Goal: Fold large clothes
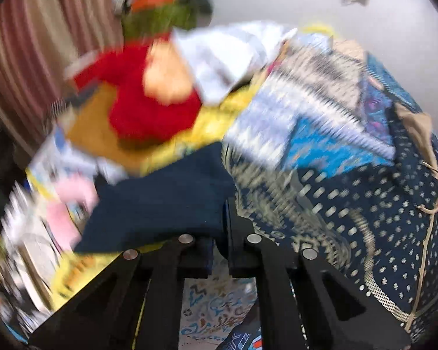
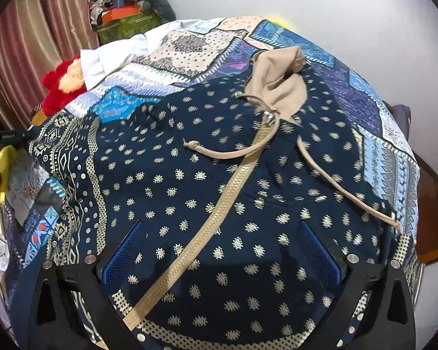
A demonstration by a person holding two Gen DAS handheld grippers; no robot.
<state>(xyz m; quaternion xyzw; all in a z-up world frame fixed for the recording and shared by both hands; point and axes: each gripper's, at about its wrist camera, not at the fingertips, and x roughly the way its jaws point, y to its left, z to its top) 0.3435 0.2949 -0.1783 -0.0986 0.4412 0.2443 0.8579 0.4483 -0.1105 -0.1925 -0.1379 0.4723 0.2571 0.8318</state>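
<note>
Hoodie, navy cotton dotted with cream motifs, lies flat on the patchwork bedspread, its beige hood and cords upward (zip running diagonally). Right gripper hangs released above it; left gripper is clenched on a navy fold. Red plush sits behind.

— Can you read any lettering from where you hold the cameras?

— Hardly. In your right wrist view a black device at the left edge of the frame, off the bed's left side, carries a small white label, too tiny to make out.

— And your left wrist view?

— Blurred throughout; no word, number or brand can be read there.
</note>
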